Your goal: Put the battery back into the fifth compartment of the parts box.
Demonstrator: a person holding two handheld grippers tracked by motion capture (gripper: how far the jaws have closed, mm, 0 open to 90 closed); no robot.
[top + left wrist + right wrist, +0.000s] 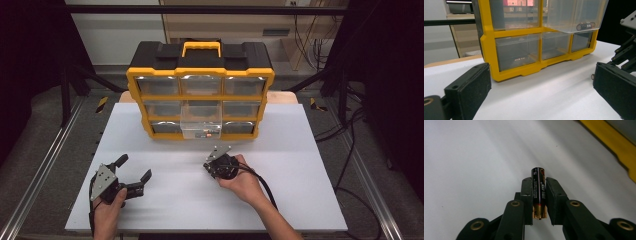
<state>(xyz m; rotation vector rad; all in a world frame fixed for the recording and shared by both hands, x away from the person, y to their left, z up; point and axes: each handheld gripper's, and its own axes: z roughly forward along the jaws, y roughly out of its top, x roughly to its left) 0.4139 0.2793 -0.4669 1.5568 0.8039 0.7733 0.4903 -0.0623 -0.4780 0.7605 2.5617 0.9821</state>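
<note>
A yellow and black organizer with clear drawers stands at the back of the white table. One middle drawer is pulled out, and a battery lies in it. The left gripper view shows that drawer and its battery too. My right gripper is shut on a second black battery with a gold end, held just over the table. It hovers in front of the organizer. My left gripper rests open at the front left, its pads wide apart and nothing between them.
The organizer's yellow frame rises close ahead of the left gripper. Part of the right gripper shows at that view's right edge. Metal rails run along both sides of the table, and cables trail at the right.
</note>
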